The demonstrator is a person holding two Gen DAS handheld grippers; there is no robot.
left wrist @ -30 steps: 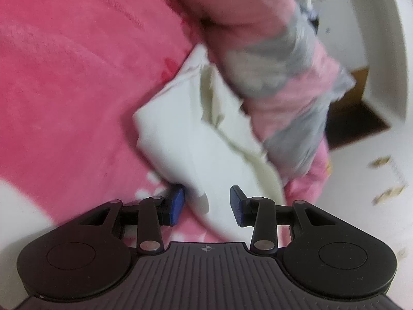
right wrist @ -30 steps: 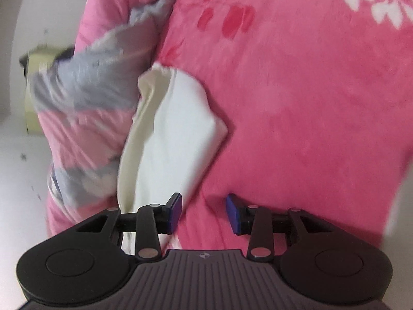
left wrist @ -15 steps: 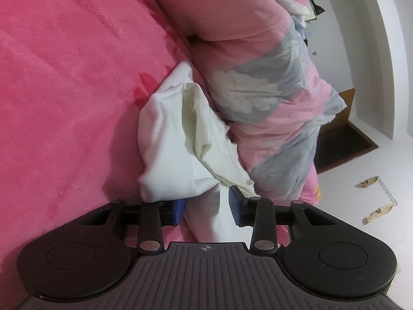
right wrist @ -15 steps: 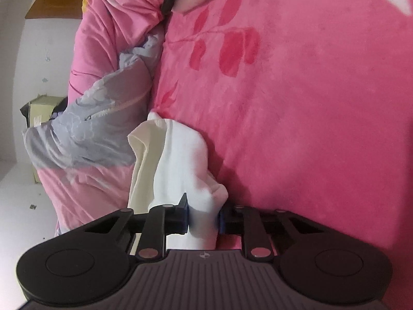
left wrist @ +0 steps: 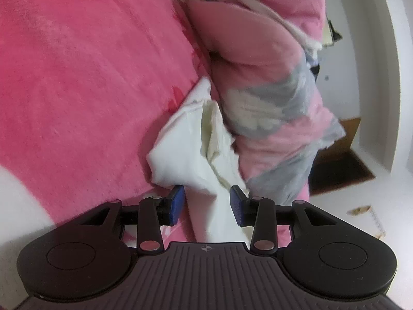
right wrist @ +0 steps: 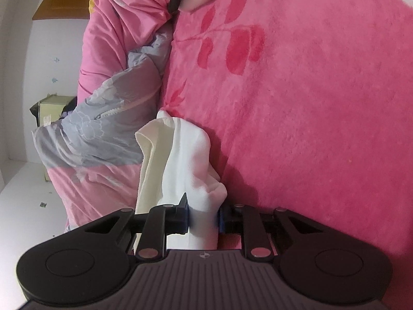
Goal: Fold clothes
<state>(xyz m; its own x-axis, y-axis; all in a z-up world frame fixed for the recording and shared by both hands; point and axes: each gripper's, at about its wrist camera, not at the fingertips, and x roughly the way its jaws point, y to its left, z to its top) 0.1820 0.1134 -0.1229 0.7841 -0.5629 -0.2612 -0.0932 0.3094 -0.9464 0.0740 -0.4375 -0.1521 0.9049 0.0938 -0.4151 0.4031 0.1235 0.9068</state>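
Note:
A white garment [left wrist: 180,152] with a cream layer [left wrist: 214,129] lies bunched on the pink blanket [left wrist: 77,90], pressed against a pink-and-grey pillow [left wrist: 271,108]. My left gripper [left wrist: 207,204] stands at its near end. A fold of the white cloth runs between the blue pads [left wrist: 176,201]; the jaws are opening and do not pinch it. In the right wrist view the same garment [right wrist: 188,155] rises from my right gripper [right wrist: 202,217], which is shut on its near white corner. The cream layer [right wrist: 152,160] hangs free to the left.
The pink-and-grey pillow [right wrist: 103,134] and a pink duvet [right wrist: 124,25] border the garment along the bed's edge. Beyond lie white floor [left wrist: 361,232], dark wooden furniture [left wrist: 343,160] and a pale box [right wrist: 51,111]. The pink blanket [right wrist: 309,116] spreads wide to the right.
My right gripper has moved onto the garment's corner and shut on it. The left gripper nipped the cloth's near end half a second ago and now stands wider apart.

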